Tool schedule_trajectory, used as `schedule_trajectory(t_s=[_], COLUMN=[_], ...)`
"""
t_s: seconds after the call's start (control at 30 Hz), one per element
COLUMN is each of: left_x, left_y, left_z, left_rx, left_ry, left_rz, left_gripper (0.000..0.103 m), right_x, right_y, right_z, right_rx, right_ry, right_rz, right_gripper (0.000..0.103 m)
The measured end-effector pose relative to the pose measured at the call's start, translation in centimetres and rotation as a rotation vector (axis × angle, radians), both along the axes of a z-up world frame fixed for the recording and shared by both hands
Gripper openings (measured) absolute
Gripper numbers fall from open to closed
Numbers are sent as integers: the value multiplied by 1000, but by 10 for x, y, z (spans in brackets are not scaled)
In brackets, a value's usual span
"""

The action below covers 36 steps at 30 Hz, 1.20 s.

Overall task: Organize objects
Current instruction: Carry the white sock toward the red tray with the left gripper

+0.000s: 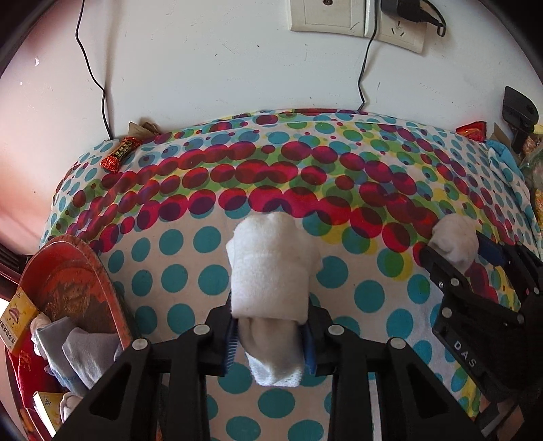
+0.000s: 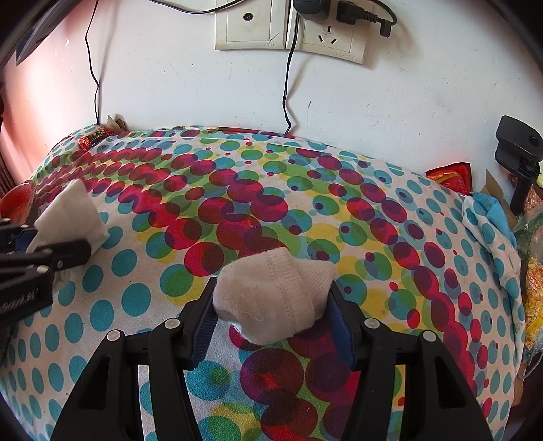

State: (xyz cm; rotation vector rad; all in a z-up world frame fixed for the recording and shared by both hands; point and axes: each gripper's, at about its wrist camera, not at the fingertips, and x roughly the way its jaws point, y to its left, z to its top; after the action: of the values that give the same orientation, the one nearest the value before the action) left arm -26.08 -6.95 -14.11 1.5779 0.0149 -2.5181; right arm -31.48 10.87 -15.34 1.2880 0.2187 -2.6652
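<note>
A white rolled sock [image 1: 269, 271] is clamped between the blue pads of my left gripper [image 1: 271, 342], sticking out forward over the dotted cloth. My right gripper [image 2: 271, 322] is shut on a second, cream-coloured rolled sock [image 2: 271, 298] with a ribbed band. From the left wrist view the right gripper [image 1: 456, 251] shows at the right with its sock [image 1: 454, 242]. From the right wrist view the left gripper [image 2: 57, 244] shows at the left edge with its white sock [image 2: 69, 212].
A red tray [image 1: 68, 281] at the left holds grey socks [image 1: 81, 349] and small boxes [image 1: 17, 315]. A red candy wrapper [image 1: 120, 152] lies at the cloth's far left. Cables [image 1: 364, 78] hang from wall sockets [image 2: 288, 27]. Clutter and a black stand [image 2: 519, 159] sit at the right.
</note>
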Motion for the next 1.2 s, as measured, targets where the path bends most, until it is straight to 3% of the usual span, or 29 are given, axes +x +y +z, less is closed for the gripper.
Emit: schedule_trajectory(t_s=[0.63,1.2], left_x=[93,138], left_y=[33,5], left_z=[23,44], left_rx=[2,24], left_ry=[68,101], left_rz=[-26,20], left_gripper=[30,30], right_x=[0,0], right_y=[0,0], right_z=[0,0], right_rx=[1,8], right_ry=[1,2], right_rz=[-3,-7], right_gripper=[56,56])
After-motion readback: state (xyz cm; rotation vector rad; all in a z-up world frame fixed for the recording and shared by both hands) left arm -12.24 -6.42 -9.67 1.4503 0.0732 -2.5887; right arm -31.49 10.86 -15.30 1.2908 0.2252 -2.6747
